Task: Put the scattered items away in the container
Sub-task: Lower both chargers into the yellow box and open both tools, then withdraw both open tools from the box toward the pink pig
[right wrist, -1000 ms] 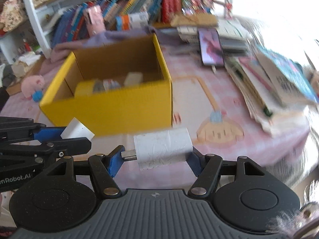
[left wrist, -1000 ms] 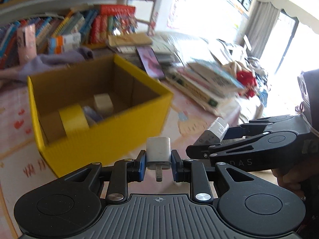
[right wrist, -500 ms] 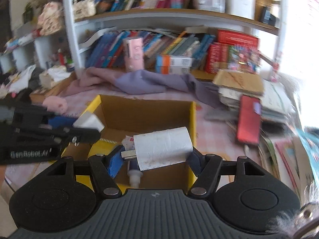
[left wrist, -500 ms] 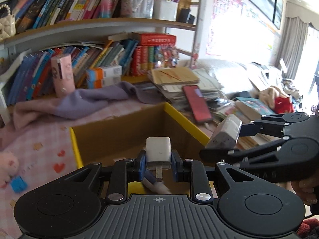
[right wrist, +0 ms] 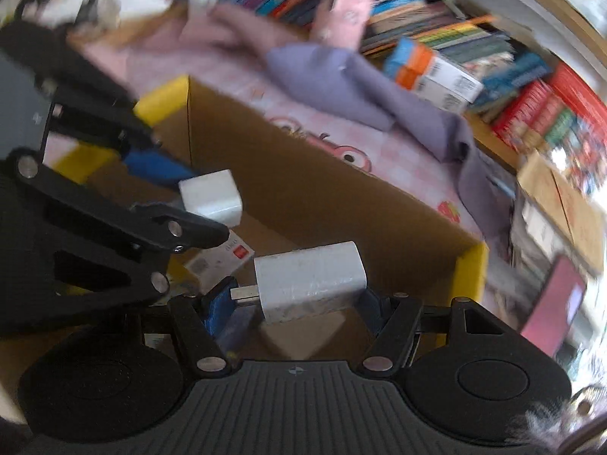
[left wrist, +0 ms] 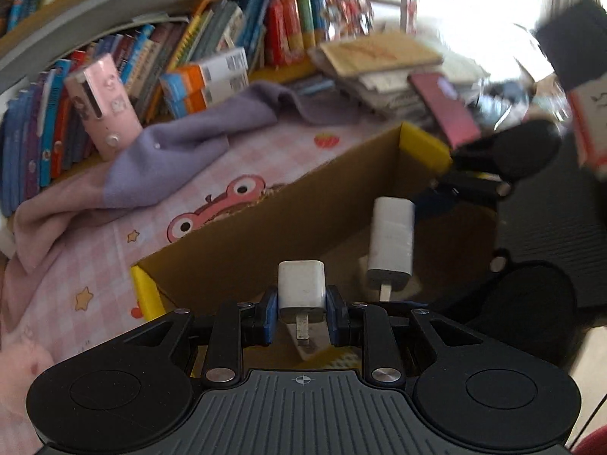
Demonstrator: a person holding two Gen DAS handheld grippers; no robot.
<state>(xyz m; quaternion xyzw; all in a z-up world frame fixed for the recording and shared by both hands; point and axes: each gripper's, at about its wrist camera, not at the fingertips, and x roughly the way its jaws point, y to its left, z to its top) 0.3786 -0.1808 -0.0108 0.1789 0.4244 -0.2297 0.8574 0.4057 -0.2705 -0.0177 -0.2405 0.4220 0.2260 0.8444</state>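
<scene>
Box (right wrist: 468,265) holds small carton (right wrist: 220,259); chargers above.

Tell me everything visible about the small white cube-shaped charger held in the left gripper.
The small white cube-shaped charger is glossy plastic with rounded edges. A flat metal prong sticks out toward the camera. The left gripper is shut on it, its blue pads pressing two opposite sides. It hangs over the open yellow cardboard box, touching nothing else.

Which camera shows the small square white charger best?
The left wrist view: the small square charger sits centred and sharp in the left tool, its prong showing. In the right wrist view, that charger appears off to the side, slightly blurred, partly hidden by a finger.
</scene>
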